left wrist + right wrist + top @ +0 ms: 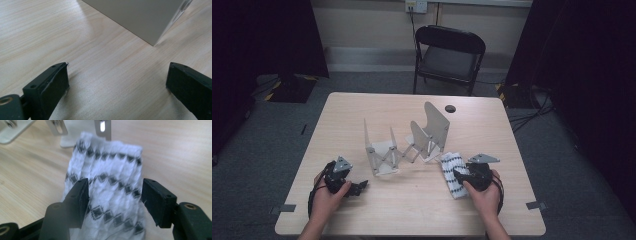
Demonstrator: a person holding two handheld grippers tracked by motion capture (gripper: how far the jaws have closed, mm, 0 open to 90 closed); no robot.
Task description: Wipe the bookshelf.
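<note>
Sock (452, 174) lengthwise toward rack (407, 142), between right gripper (115, 195) jaws

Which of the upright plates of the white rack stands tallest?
The far right plate, nearest the table's round hole, stands tallest; the other plates are lower.

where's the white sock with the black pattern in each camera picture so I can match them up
High view: the sock lies at lower right on the table, under the right gripper.
Right gripper view: the sock fills the centre, between the jaws.
Left gripper view: no sock here.
Shared landmark: the metal folding rack, just beyond the sock in the high view and at the top of the right gripper view.
</note>
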